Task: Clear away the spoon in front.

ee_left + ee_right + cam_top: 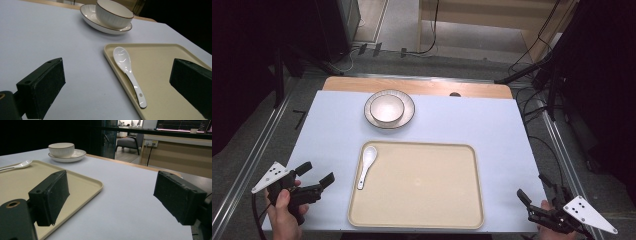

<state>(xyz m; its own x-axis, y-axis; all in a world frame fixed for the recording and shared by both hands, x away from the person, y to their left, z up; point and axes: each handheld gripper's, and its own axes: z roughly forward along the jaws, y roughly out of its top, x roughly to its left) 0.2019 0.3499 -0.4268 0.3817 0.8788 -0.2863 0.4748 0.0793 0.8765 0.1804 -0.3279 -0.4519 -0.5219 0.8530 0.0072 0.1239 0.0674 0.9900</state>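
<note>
On the table (492, 130) in the high view, a beige tray (422, 200) is carrying a white spoon (366, 166) along its left edge, a bowl (387, 109) is sitting in a plate (408, 110) beyond, and the left tool (315, 175) and right tool (534, 191) are hovering at the near corners.

Left gripper view: jaws are gaping wide, empty, toward the spoon (127, 72).

Right gripper view: jaws are spreading wide, empty, over the tray's (82, 182) corner.

Spoon (366, 166) in tray (422, 220), left side
</note>
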